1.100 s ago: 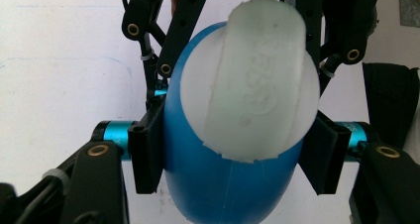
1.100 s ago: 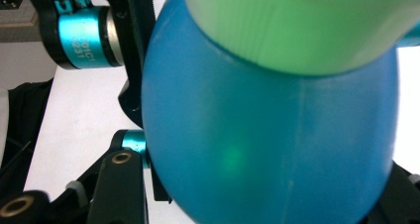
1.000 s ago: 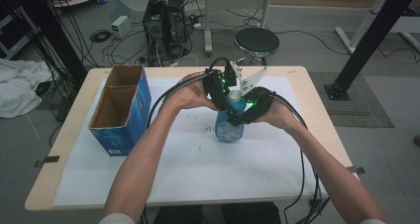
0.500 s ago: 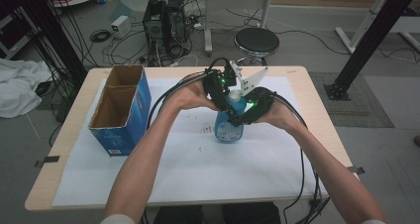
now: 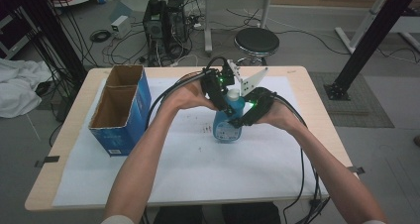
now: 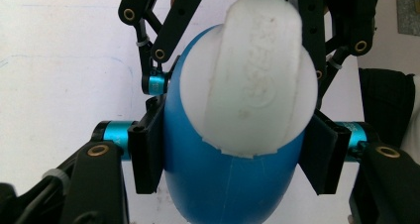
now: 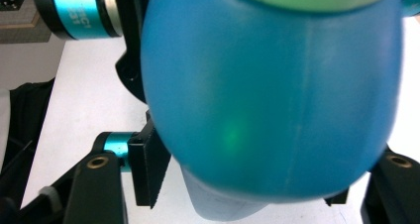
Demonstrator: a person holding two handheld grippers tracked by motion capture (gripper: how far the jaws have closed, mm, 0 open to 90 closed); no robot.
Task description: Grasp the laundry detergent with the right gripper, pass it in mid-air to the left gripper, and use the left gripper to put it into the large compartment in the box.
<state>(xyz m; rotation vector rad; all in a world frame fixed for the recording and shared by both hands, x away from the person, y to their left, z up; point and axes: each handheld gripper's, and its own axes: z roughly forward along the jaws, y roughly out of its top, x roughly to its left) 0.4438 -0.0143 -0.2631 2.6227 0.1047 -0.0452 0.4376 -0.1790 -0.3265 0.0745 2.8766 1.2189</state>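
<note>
A blue bottle (image 5: 227, 127) with a white cap (image 5: 232, 94) stands upright on the white sheet near the table's middle. My left gripper (image 5: 221, 96) reaches in from the left at the bottle's top. In the left gripper view its pads (image 6: 148, 152) press the blue shoulder (image 6: 233, 184) on both sides, just under the cap (image 6: 250, 70). My right gripper (image 5: 243, 116) comes from the right and is shut on the bottle's body. In the right gripper view the blue body (image 7: 277, 95) sits between the jaws, with the left pad (image 7: 146, 172) against it.
An open blue cardboard box (image 5: 120, 110) stands at the table's left. A white paper sheet (image 5: 198, 169) covers most of the tabletop. Black cables (image 5: 302, 169) trail from the grippers off the front edge. A stool (image 5: 257, 39) and a computer tower (image 5: 159, 18) stand on the floor beyond.
</note>
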